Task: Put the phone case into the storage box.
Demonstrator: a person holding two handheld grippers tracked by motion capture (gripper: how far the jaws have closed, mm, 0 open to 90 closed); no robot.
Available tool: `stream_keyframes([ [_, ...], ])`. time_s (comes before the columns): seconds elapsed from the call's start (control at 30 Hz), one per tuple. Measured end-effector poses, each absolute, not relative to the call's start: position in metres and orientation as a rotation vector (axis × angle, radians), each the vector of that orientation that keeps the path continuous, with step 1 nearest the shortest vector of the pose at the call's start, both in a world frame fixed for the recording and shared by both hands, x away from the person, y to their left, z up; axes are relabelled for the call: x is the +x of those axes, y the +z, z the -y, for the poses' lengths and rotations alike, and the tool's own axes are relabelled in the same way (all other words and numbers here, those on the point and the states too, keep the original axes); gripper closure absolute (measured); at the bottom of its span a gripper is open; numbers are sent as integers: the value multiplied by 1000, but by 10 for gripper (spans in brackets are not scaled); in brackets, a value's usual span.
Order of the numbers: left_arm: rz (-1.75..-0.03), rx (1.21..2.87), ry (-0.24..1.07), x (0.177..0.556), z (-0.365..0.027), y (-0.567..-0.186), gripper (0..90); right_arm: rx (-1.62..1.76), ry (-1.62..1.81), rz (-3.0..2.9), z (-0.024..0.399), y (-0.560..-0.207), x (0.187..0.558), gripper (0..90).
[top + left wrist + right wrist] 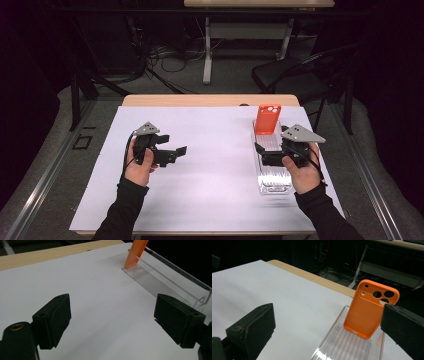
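Orange silicone phone case (370, 312) is stood upright at the far end of the clear ribbed plastic tray (273, 175), propped for display, while right gripper (270, 154) and left gripper (172, 151) are held open, nothing gripped.

You have no text, label, brand, number or sign to read anywhere here. The orange phone case (369, 312) facing you bears only plain camera cut-outs, with no logo or lettering. The clear plastic tray (342, 345) it stands in is unmarked, and the white sheet (210, 165) covering the table carries no print.
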State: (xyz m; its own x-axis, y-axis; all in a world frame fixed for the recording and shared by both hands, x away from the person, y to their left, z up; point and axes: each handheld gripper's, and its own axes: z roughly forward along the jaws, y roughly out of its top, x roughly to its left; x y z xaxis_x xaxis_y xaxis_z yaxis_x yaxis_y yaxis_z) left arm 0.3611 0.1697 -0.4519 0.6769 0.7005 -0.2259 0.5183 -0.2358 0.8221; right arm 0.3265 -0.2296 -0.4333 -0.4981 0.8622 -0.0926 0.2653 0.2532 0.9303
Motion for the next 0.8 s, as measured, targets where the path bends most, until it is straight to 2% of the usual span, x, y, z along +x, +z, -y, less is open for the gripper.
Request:
stream_keyframes([
  [0.3,-886,1926,253,353,-180,-436,143,1002,1270,-1932,229,-429,309,0],
  [0.8,-827,1896,280,327,-216,-423,143,1007,1277,-1966,240,-443,283,0],
])
